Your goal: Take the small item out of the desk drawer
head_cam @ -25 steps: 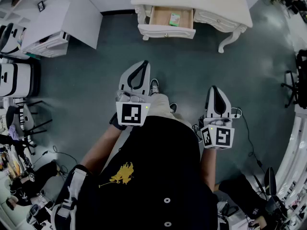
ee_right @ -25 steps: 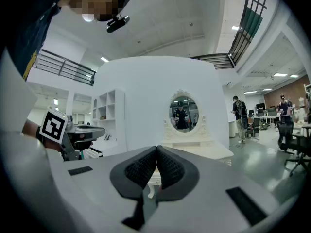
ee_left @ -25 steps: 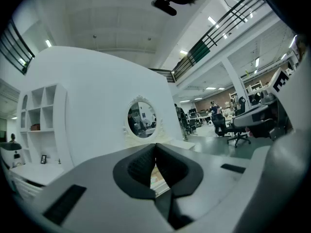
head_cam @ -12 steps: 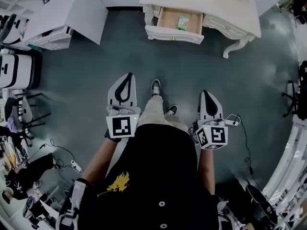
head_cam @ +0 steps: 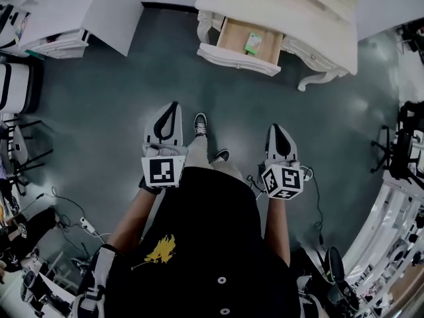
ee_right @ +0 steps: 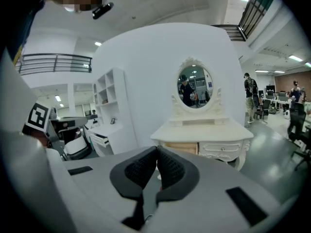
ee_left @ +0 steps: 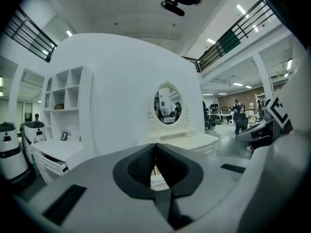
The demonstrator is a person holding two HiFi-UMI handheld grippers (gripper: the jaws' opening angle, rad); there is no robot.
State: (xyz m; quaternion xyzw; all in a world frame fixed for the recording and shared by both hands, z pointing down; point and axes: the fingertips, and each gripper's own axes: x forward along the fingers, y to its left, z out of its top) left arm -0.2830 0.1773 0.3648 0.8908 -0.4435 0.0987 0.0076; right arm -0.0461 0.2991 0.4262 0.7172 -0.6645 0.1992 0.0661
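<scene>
Small green item (head_cam: 252,43) is sitting in the open wooden drawer (head_cam: 232,37) of the white dressing table (head_cam: 291,8), up at 12 o'clock in the head view. Both grippers are well apart from it. From the drawer, the left gripper (head_cam: 173,106) is at 7 o'clock and the right gripper (head_cam: 276,127) at 5. Jaws on both are pressed together, nothing in them.

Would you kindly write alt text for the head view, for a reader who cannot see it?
From above, a person on a dark floor holds the left tool and the right tool, both shut and empty, pointing toward a white desk. Its drawer is open, with a small green item lying inside.
</scene>
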